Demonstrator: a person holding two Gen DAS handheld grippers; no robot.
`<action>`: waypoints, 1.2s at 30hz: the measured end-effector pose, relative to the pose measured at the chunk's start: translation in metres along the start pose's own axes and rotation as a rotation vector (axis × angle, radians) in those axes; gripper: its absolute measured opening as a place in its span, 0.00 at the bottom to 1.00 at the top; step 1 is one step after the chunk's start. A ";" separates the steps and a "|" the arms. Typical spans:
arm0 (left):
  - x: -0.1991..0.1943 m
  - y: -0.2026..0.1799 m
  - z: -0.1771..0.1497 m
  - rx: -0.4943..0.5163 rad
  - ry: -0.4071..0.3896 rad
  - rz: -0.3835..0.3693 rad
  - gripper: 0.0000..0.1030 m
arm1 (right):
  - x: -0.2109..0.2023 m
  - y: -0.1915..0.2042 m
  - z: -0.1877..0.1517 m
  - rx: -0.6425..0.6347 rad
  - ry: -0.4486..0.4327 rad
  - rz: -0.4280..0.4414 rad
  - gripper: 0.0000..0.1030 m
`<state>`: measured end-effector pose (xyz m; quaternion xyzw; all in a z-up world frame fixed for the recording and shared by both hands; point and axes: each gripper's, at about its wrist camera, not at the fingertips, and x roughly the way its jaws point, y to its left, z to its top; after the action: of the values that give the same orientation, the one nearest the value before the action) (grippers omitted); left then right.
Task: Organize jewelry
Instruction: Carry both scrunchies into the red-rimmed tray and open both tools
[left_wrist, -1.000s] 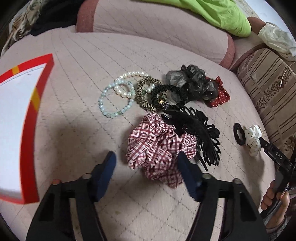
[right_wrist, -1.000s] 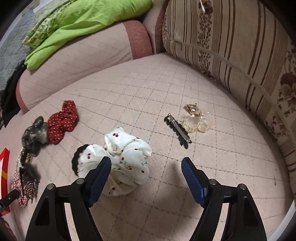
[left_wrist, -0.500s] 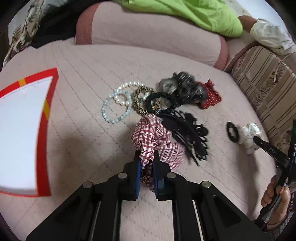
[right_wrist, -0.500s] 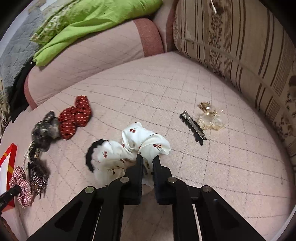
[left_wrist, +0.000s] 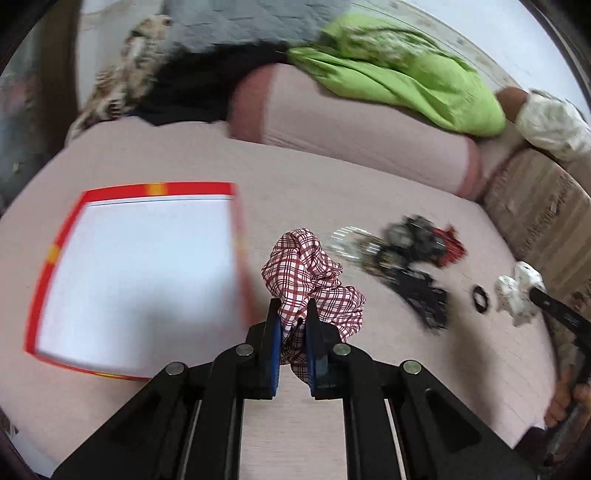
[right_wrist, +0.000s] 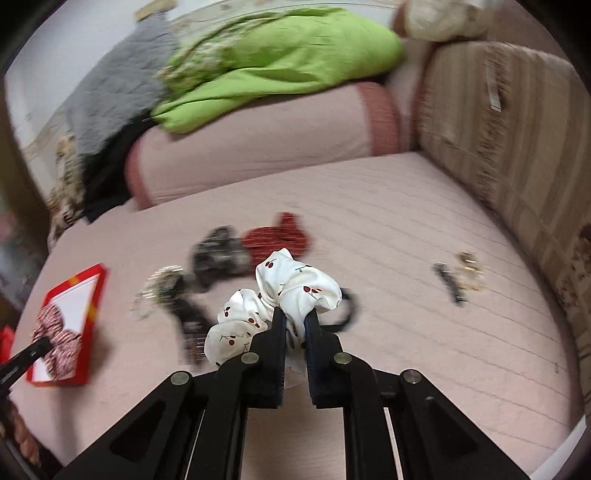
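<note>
Left gripper (left_wrist: 291, 314) is clamped on the plaid scrunchie (left_wrist: 310, 273), both blue pads pinching the red-and-white checked fabric, which is lifted clear of the pink quilted bed cover (left_wrist: 332, 177). The red-rimmed white box (left_wrist: 147, 190) lies at 9 o'clock of that scrunchie, close beside it; in the right wrist view the scrunchie appears over the box's white inside.

Right gripper (right_wrist: 294, 319) is clamped on the cherry-print scrunchie (right_wrist: 299, 282), white fabric bunched above and to the left of the closed pads. A black hair tie (right_wrist: 349, 306) sits at 3 o'clock of it, touching or partly tucked behind; blur makes it hard to tell which.

Left on the cover: a blurred pile of dark accessories (right_wrist: 218, 254) with a red dotted scrunchie (right_wrist: 277, 236) at 11 to 12 o'clock of the right gripper, and a beaded bracelet cluster (right_wrist: 159, 284) at 10 o'clock. A black hair clip (right_wrist: 448, 282) and a gold-and-clear piece (right_wrist: 469, 267) lie at 2 o'clock, well apart from the pile.

Green bedding (right_wrist: 280, 55) lies on the bolster at 12 o'clock.
</note>
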<state>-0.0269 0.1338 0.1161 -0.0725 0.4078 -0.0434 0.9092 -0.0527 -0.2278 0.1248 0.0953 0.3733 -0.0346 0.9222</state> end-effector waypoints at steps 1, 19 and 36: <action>-0.001 0.013 0.002 -0.015 -0.005 0.028 0.10 | 0.001 0.009 -0.001 -0.013 0.003 0.015 0.10; -0.006 0.196 -0.017 -0.292 0.039 0.326 0.10 | 0.059 0.256 -0.042 -0.248 0.201 0.443 0.10; 0.007 0.220 -0.033 -0.342 0.147 0.420 0.10 | 0.111 0.297 -0.092 -0.344 0.355 0.423 0.10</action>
<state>-0.0425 0.3462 0.0525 -0.1357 0.4801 0.2101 0.8408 0.0044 0.0827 0.0276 0.0184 0.5004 0.2387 0.8320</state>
